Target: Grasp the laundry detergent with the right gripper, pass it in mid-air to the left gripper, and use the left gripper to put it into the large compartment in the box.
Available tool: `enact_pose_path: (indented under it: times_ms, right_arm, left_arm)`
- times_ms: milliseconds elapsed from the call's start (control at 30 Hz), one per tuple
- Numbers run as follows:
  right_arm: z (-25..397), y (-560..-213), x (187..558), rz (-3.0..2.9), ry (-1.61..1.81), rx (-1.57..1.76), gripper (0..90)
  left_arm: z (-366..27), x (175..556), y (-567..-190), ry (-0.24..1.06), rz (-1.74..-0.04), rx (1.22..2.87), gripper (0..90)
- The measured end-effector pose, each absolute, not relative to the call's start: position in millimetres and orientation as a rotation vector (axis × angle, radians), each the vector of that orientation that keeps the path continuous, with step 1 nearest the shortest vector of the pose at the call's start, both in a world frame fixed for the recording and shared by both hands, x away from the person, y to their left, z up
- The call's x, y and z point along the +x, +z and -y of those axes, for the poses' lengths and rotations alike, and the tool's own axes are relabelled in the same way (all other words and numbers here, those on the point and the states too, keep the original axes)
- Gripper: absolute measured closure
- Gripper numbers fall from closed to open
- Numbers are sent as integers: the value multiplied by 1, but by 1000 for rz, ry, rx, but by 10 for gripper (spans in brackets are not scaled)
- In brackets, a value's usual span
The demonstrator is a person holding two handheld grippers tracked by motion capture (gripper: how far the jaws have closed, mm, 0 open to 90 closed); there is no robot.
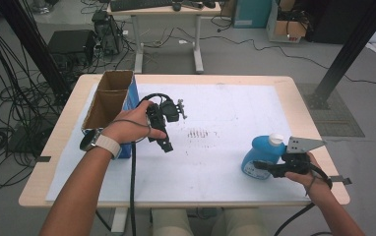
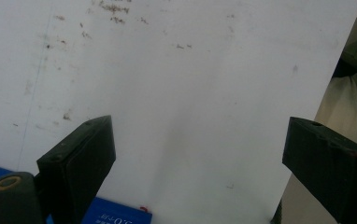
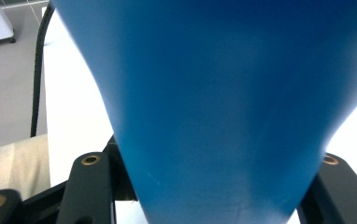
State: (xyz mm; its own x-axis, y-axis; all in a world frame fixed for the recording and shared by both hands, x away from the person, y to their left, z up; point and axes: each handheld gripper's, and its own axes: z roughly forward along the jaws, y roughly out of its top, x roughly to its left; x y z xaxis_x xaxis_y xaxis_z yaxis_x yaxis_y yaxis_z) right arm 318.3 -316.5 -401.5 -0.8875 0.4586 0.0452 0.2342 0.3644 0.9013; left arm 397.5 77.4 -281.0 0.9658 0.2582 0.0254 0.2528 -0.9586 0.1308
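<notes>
A blue bottle (image 1: 261,153) with a white cap (image 1: 275,139) leans at the right of the table's white sheet (image 1: 225,108). My right gripper (image 1: 267,168) is shut on its lower body from the person's side. In the right gripper view the blue bottle (image 3: 214,93) sits between the two jaws of my right gripper (image 3: 214,196). At the left, a hand holds my left gripper (image 1: 162,141) just above the sheet beside the box. In the left gripper view my left gripper (image 2: 197,163) is wide open with nothing between its fingers.
An open cardboard box (image 1: 108,98) with a blue side stands at the table's left edge; its blue corner (image 2: 116,215) is under my left gripper. Dark smudges (image 1: 198,132) mark the sheet's middle. The person's trousers (image 2: 354,93) are at the near edge. Cables (image 1: 9,98) cover the floor at left.
</notes>
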Motion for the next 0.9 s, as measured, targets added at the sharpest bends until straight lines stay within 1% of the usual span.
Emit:
enact_pose_path:
  times_ms: [233,467,600,700,833,900]
  right_arm:
    - [317,-398,319,-2415,1566,631,433]
    - [314,-376,321,-2427,1592,621,433]
    - [313,-366,323,-2451,1618,601,432]
    - [311,-355,323,-2494,1629,614,432]
    - [305,-339,327,-2533,1656,546,431]
    - [301,-333,328,-2537,1673,521,432]
  left_arm:
    - [-79,395,-275,76,-418,2977,83]
    - [-74,385,-258,92,-436,2963,67]
    - [-68,378,-244,123,-423,2950,68]
    - [-63,374,-232,121,-399,2951,68]
    - [-55,367,-212,129,-359,2927,68]
    - [-50,363,-202,158,-329,2920,68]
